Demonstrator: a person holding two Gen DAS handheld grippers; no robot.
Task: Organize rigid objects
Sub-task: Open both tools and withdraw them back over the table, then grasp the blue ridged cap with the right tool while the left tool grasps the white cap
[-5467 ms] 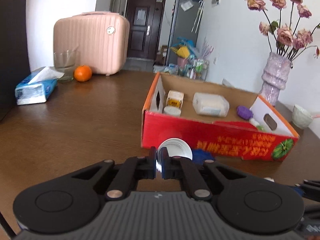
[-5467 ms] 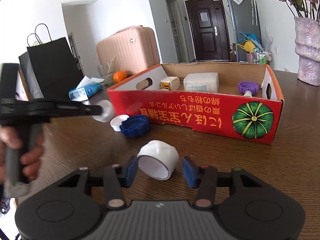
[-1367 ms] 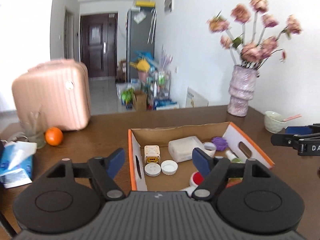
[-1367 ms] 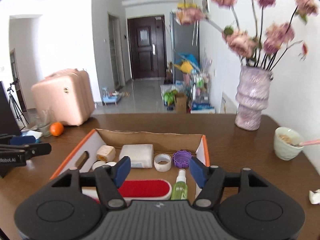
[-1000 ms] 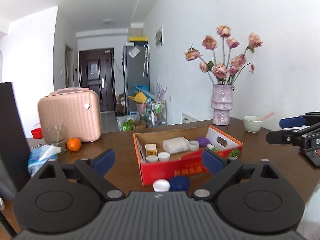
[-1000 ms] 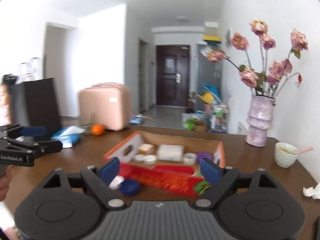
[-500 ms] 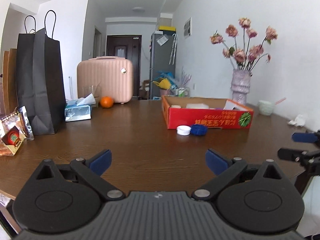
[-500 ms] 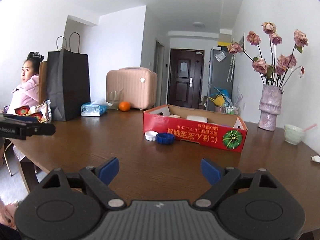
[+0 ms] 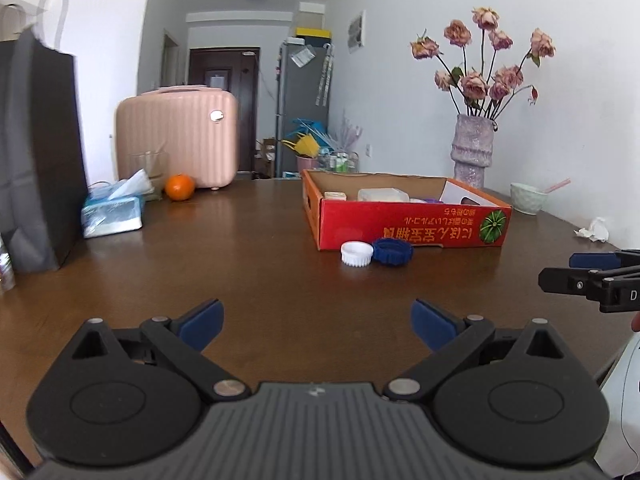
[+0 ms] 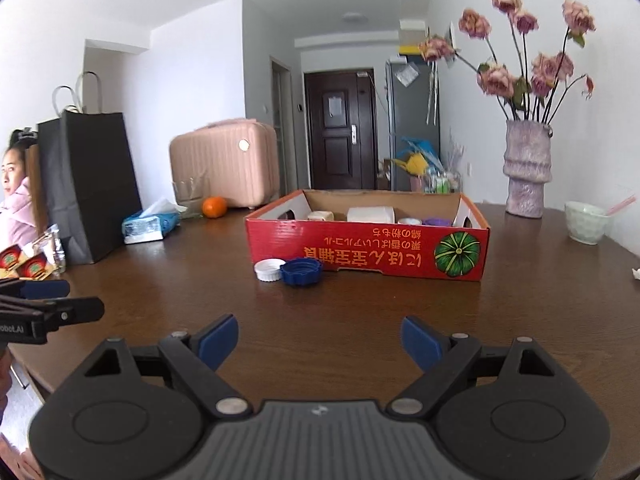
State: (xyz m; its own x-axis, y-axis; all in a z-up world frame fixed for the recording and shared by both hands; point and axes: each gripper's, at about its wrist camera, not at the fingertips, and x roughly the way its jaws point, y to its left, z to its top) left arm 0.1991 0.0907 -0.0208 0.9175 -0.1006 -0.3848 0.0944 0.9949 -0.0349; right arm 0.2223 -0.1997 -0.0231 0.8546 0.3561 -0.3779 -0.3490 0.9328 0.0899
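Brown wooden table in white-walled room, red box aboard

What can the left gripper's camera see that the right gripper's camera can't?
Only the left wrist view shows the crumpled white tissue on the table's right edge, and the right gripper poking in from the right.

Only the right wrist view shows a seated person in pink, the red snack packets and the left gripper coming in from the left.

Both show the red cardboard box, the white cap touching the blue cap, the orange and the vase of dried roses.
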